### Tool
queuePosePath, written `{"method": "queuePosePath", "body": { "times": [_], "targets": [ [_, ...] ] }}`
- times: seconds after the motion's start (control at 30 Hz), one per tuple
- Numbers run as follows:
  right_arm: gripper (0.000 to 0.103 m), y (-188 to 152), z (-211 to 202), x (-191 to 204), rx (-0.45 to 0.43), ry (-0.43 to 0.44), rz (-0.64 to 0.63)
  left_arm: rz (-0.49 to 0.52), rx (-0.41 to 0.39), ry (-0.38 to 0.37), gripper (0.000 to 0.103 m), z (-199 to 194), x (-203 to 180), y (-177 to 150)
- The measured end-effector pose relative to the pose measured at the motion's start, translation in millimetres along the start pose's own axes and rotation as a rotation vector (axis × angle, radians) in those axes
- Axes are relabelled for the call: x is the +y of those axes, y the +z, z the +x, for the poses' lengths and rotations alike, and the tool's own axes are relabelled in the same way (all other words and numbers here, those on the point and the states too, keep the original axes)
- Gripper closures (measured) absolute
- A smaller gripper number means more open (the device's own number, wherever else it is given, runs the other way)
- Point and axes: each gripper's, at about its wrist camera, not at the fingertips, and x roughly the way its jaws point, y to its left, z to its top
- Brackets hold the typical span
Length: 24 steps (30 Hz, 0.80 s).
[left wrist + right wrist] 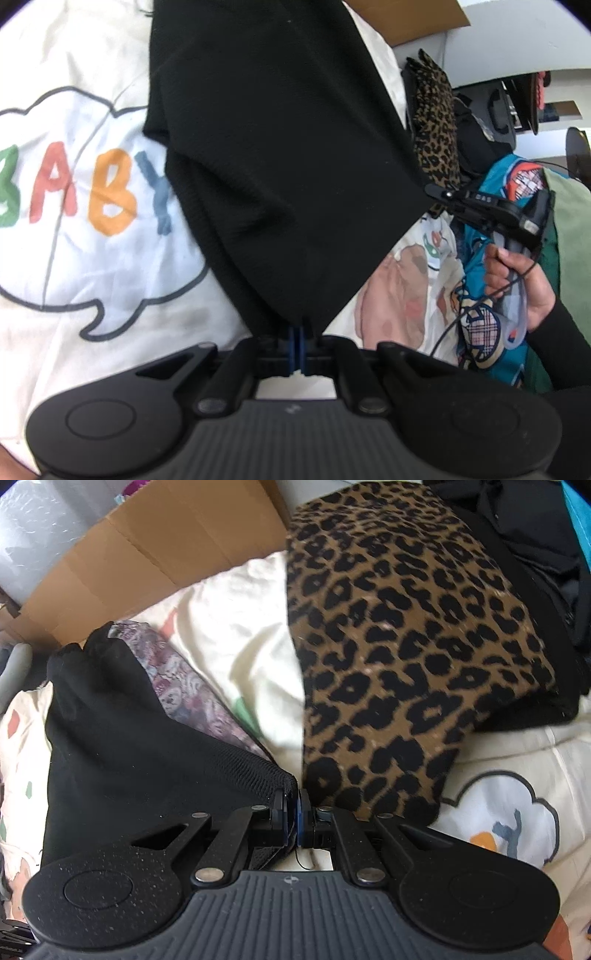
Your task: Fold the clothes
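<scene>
Closest in the left wrist view is the left hand-held gripper, its blue pads pinched together on a corner of a black garment. The cloth fans away from that pinch and drapes over a white sheet printed with a speech cloud and the coloured letters BABY. Off to the right, the person's hand grips the handle of the right hand-held gripper, whose tip meets the garment's other near corner. With a corner in each, the edge between them is stretched fairly taut; I judge that this is to keep the piece flat and under control for a fold. Behind that gripper a leopard-print piece stands beside a dark heap, with teal printed fabric lower right.

In the right wrist view the right hand-held gripper is nearest, its jaws closed on the hemmed corner of the black garment, which spreads away to the left. A purple floral cloth shows just past the garment's upper edge. The leopard-print piece lies folded just right of the pads, apart from them, on the same white sheet; it looks like a finished item set aside. A cardboard flap rises behind the bedding.

The fold itself looks not yet made: the garment is held by two corners, mostly spread open.
</scene>
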Motion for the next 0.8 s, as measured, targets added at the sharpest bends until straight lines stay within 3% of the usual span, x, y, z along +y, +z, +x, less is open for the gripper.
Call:
{"method": "queuePosePath", "body": {
  "times": [0.37,0.47,0.63,0.8],
  "targets": [
    [0.099,-4.0,10.7,-3.3,0.005,-0.027,-0.009,-0.028,0.041,0.053,0.100,20.0,5.6,-0.8],
    [0.096,-5.0,12.3,-6.0,0.000,-0.027,0.011,-0.012,0.042,0.080,0.094,20.9,1.0,-0.4],
    [0.085,-5.2,-7.1,1.6,-0.038,-0.063,-0.043,0.035,-0.016,0.098,0.077,-2.0,-7.1,1.4],
    [0.079,-4.9,-31.8,9.0,-0.091,-0.078,-0.086,0.039,-0.105,0.094,0.072,-34.7,1.8,6.8]
  ]
}}
